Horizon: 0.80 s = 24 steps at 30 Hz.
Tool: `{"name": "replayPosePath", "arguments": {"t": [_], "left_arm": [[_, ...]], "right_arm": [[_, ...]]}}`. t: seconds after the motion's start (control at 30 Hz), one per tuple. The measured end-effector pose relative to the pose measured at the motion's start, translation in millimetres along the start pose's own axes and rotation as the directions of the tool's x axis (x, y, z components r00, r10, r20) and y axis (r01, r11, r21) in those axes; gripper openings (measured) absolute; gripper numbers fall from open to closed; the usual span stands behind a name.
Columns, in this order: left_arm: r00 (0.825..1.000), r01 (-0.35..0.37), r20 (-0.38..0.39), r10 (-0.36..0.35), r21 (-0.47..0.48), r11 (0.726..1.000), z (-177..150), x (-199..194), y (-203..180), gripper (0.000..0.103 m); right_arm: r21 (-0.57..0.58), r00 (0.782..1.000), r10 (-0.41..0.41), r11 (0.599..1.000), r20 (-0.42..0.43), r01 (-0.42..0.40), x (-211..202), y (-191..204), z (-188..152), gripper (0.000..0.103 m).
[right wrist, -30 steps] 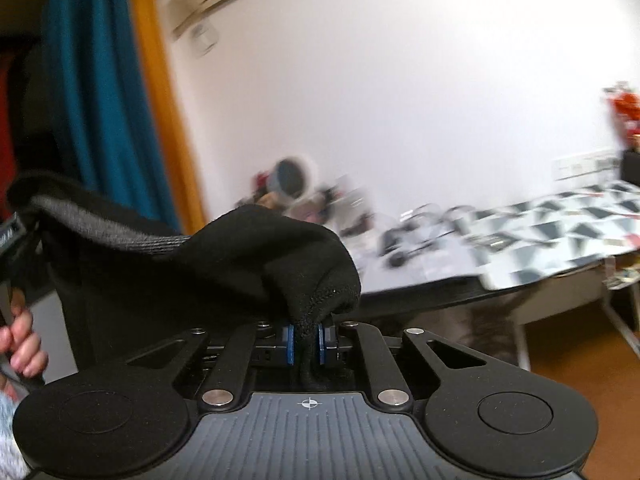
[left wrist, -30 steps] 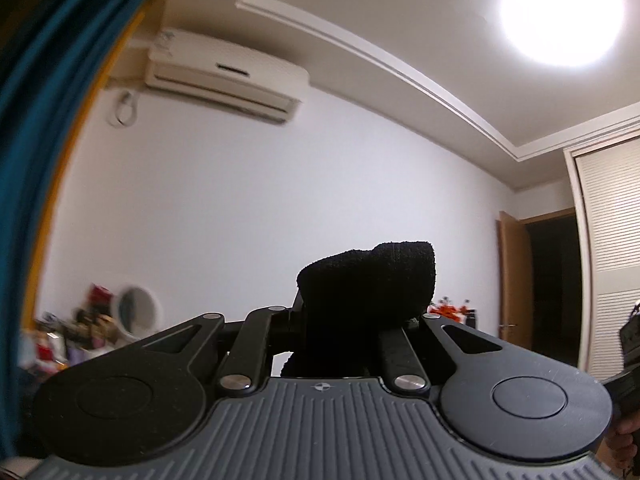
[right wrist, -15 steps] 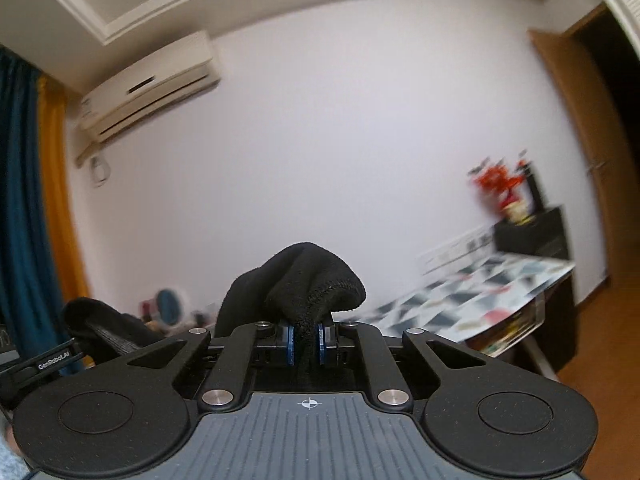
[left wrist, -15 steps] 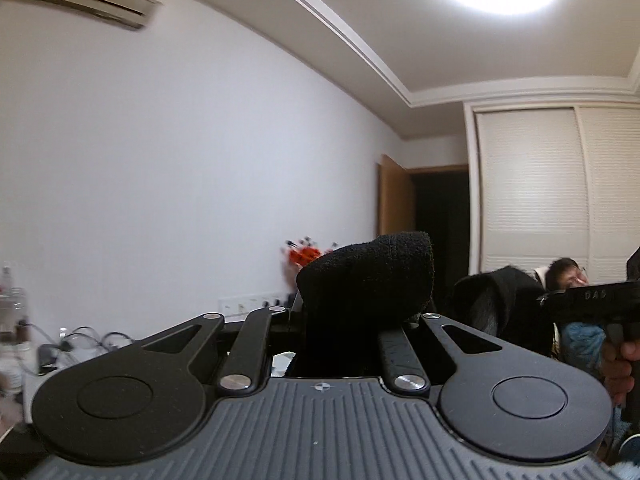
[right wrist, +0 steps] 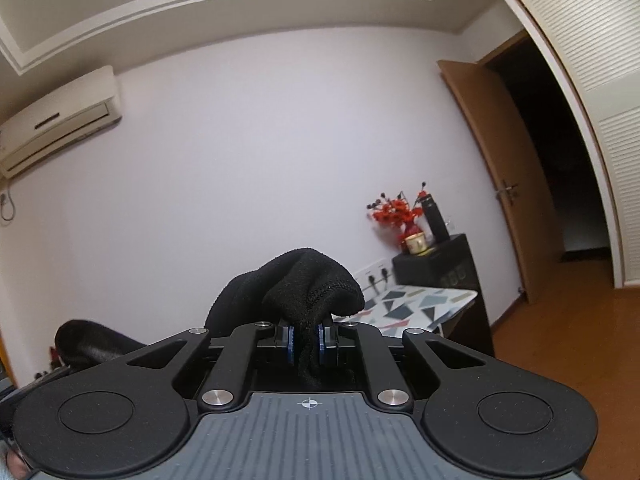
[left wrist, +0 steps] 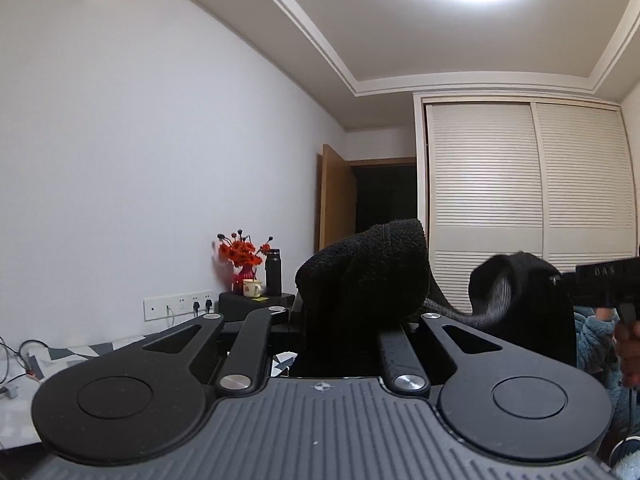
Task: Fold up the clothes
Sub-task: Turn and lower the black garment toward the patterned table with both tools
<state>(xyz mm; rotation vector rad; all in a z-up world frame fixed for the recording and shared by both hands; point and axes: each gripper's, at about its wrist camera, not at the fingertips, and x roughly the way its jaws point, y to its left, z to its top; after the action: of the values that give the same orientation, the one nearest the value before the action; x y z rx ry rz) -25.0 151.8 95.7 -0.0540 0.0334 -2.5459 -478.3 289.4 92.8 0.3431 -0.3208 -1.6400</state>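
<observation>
A black knitted garment (left wrist: 368, 276) is held up in the air between both grippers. My left gripper (left wrist: 352, 320) is shut on one bunched edge of it, and the cloth hides its fingertips. In the right wrist view my right gripper (right wrist: 307, 338) is shut on another edge of the black garment (right wrist: 308, 284), pinched between its blue pads (right wrist: 289, 339). From the left wrist view the fabric runs right to the other gripper (left wrist: 600, 284), which a hand (left wrist: 630, 344) holds. Both cameras point up and across the room.
A table with a grey triangle-pattern cloth (right wrist: 424, 304) stands by the white wall. On a black cabinet (right wrist: 436, 264) sit red flowers (right wrist: 396, 212), a mug and a dark bottle. An open wooden door (right wrist: 492, 184) and slatted wardrobe doors (left wrist: 528, 204) lie to the right.
Both grippers have swung upward and to the right with the garment; the views left the blue curtain and cluttered desk and now face the door, wardrobe and ceiling. Both grips stay the same.
</observation>
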Motion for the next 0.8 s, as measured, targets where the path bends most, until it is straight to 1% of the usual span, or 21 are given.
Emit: {"name": "replayPosePath", "arguments": {"t": [0.1, 0.2, 0.3, 0.4, 0.47, 0.6, 0.73, 0.8], "left_arm": [[1.0, -0.027, 0.011, 0.027, -0.007, 1.0, -4.3, 24.6, 36.6, 0.012], [0.997, -0.074, 0.035, 0.075, -0.015, 0.997, -3.3, 51.4, 87.7, 0.012], [0.99, -0.122, 0.065, 0.124, -0.028, 0.992, 7.9, 77.5, 136.9, 0.012], [0.98, -0.152, 0.132, 0.15, 0.011, 0.988, 24.3, 100.0, 179.8, 0.012], [0.971, -0.17, 0.18, 0.159, 0.049, 0.984, 33.8, 115.0, 203.1, 0.012], [0.955, -0.186, 0.243, 0.169, 0.05, 0.981, 46.2, 135.9, 240.1, 0.012], [0.949, -0.184, 0.271, 0.162, 0.059, 0.981, 51.0, 141.7, 253.5, 0.012], [0.944, -0.19, 0.288, 0.163, 0.07, 0.979, 57.3, 149.0, 251.7, 0.012]], "right_arm": [[-0.018, 1.0, 0.028, 0.999, 0.013, -0.028, 64.2, 3.9, 11.1, 0.009], [-0.037, 0.998, 0.056, 0.998, 0.025, -0.055, 128.4, 7.9, 22.3, 0.009], [-0.056, 0.996, 0.084, 0.995, 0.036, -0.082, 192.6, 11.8, 33.4, 0.009], [-0.075, 0.992, 0.113, 0.991, 0.047, -0.109, 256.8, 15.8, 44.6, 0.009], [-0.119, 0.989, 0.132, 0.985, 0.073, -0.122, 293.9, 23.5, 53.4, 0.009], [-0.187, 0.978, 0.172, 0.971, 0.118, -0.148, 349.0, 38.7, 69.2, 0.009], [-0.217, 0.972, 0.196, 0.962, 0.132, -0.165, 387.2, 39.5, 78.2, 0.009], [-0.231, 0.968, 0.207, 0.958, 0.139, -0.171, 401.3, 39.8, 83.2, 0.009]]}}
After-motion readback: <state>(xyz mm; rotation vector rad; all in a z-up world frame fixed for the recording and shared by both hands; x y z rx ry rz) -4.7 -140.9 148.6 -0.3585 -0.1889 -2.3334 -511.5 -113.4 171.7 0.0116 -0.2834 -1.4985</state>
